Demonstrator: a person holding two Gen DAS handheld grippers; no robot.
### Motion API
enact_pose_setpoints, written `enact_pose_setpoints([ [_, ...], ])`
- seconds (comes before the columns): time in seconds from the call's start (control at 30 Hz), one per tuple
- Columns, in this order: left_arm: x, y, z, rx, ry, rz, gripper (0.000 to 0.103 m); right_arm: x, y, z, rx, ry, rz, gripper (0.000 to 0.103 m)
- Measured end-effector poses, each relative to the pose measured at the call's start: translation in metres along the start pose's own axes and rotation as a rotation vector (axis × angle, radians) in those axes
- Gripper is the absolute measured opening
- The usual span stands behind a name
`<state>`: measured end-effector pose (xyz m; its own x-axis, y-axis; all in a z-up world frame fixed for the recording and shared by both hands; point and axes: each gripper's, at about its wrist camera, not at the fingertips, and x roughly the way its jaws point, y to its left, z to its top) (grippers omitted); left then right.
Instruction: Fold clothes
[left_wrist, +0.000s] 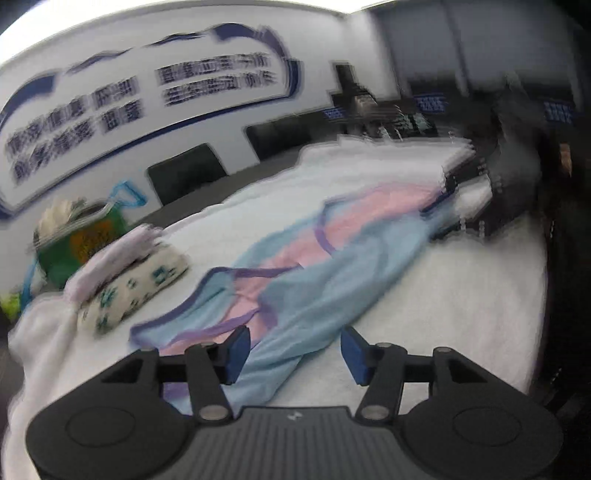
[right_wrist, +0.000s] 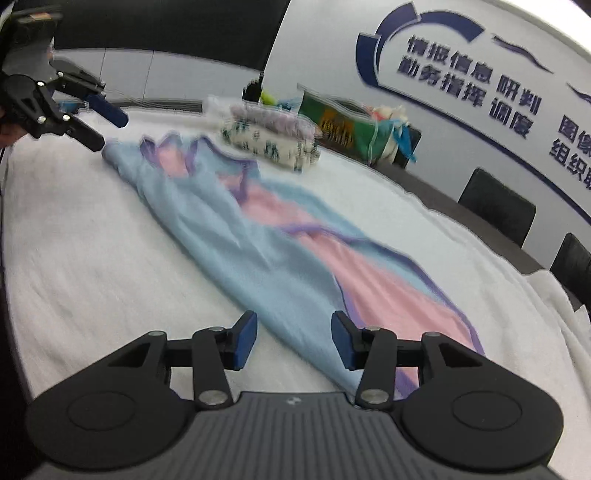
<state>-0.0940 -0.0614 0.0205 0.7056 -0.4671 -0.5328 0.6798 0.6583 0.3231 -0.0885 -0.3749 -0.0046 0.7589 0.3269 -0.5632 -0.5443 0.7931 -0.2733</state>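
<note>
Blur: wall lettering in left view unreadable.
Garment (right_wrist: 236, 236): blue-pink, rumpled lengthwise mid-frame on white tabletop (right_wrist: 92, 258).
Left gripper (left_wrist: 293, 349): fingers apart.
Right gripper (right_wrist: 294, 339): fingers apart.

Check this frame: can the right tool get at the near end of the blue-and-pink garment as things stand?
Probably yes. The right tool is open, with the garment lying flat on the white cloth right ahead, between its fingers, and nothing lies across it.
</note>
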Motion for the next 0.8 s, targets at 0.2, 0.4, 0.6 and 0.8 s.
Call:
enact_pose_setpoints([
  [0.2, 0.008, 0.008, 0.003, -0.06, 0.05, -0.058, 0.02, 0.009, -0.021, -0.002, 0.079, 0.017, 0.06, 0.012],
  [0.4, 0.015, 0.016, 0.005, -0.12, 0.101, -0.116, 0.003, 0.0, -0.017, -0.001, 0.027, 0.029, 0.096, 0.001],
  [0.6, 0.006, 0.025, 0.01, -0.207, 0.072, -0.167, 0.003, -0.033, -0.016, -0.003, 0.036, 0.03, 0.14, 0.001],
  [0.8, -0.01, 0.034, 0.015, -0.305, 0.009, -0.215, 0.031, -0.042, -0.007, -0.003, 0.018, 0.066, 0.159, 0.006],
])
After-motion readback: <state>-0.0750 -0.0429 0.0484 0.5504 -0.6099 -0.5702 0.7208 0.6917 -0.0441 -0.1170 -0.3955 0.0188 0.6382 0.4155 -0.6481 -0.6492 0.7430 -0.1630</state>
